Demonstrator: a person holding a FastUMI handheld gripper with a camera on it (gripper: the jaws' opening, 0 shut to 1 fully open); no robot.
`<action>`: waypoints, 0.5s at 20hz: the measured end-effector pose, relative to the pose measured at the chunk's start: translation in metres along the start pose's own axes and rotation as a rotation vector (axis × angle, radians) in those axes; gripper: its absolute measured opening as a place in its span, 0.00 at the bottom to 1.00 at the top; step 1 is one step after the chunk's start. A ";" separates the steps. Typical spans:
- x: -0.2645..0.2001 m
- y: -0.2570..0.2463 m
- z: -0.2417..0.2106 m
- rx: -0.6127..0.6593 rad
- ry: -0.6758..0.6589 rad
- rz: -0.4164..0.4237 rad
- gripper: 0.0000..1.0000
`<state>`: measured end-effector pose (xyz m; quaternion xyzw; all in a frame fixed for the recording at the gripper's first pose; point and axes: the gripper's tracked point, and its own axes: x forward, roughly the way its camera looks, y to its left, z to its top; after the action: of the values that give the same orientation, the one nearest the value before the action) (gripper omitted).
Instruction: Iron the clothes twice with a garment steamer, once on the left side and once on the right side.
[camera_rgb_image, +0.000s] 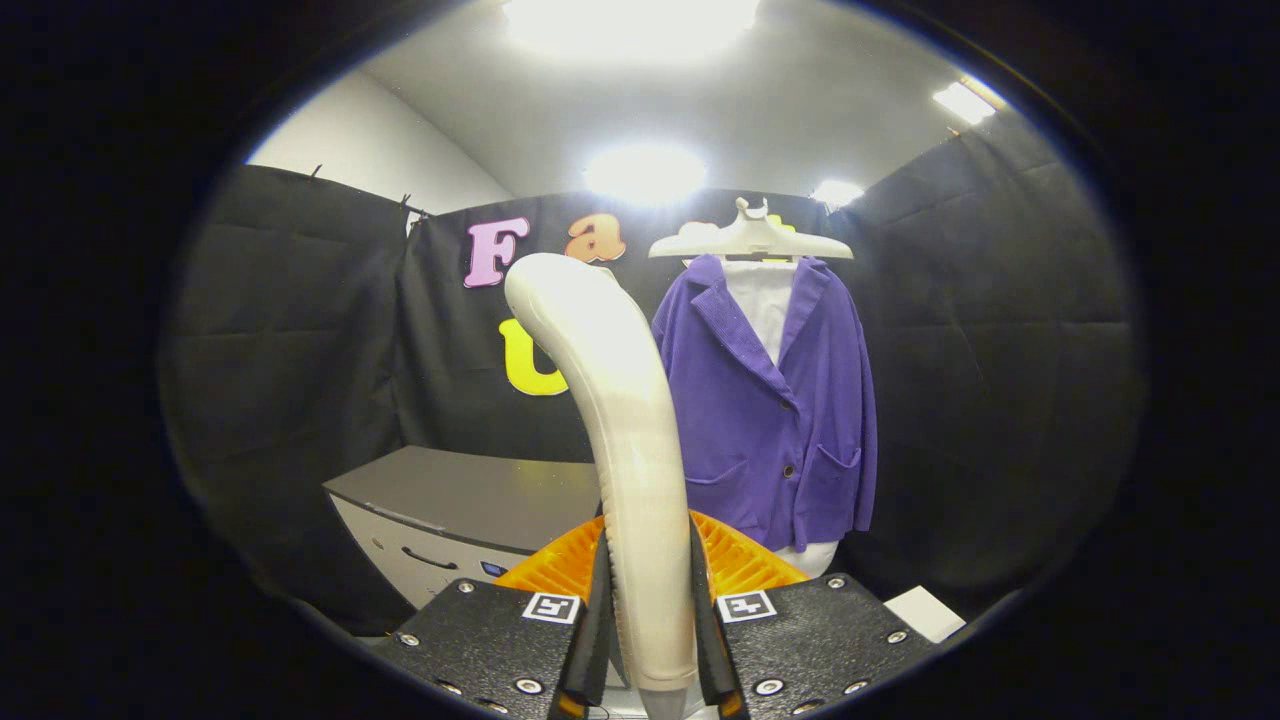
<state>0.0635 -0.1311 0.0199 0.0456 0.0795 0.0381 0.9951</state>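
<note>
cream steamer handle (625, 420) is pinched between the gripper (650, 640) fingers (both pressing it); purple jacket (775, 400) is hung beyond.

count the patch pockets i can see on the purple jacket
2. One pocket sits low on the purple jacket nearest the steamer held between the gripper's fingers; the other pocket is across the buttons. Others may be hidden.

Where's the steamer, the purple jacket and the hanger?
Steamer (625, 420): gripper view, middle of its white handle, clamped between the fingers.
Jacket (770, 440): gripper view, its front by the buttons, beyond the fingers.
Hanger (750, 240): gripper view, its white bar above the collar.
</note>
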 end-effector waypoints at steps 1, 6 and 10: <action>0.002 0.002 0.006 0.004 -0.014 0.003 0.35; 0.030 -0.004 0.017 0.000 -0.040 -0.032 0.36; 0.056 0.009 0.016 0.005 -0.033 -0.038 0.36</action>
<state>0.1207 -0.1186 0.0279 0.0473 0.0641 0.0180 0.9967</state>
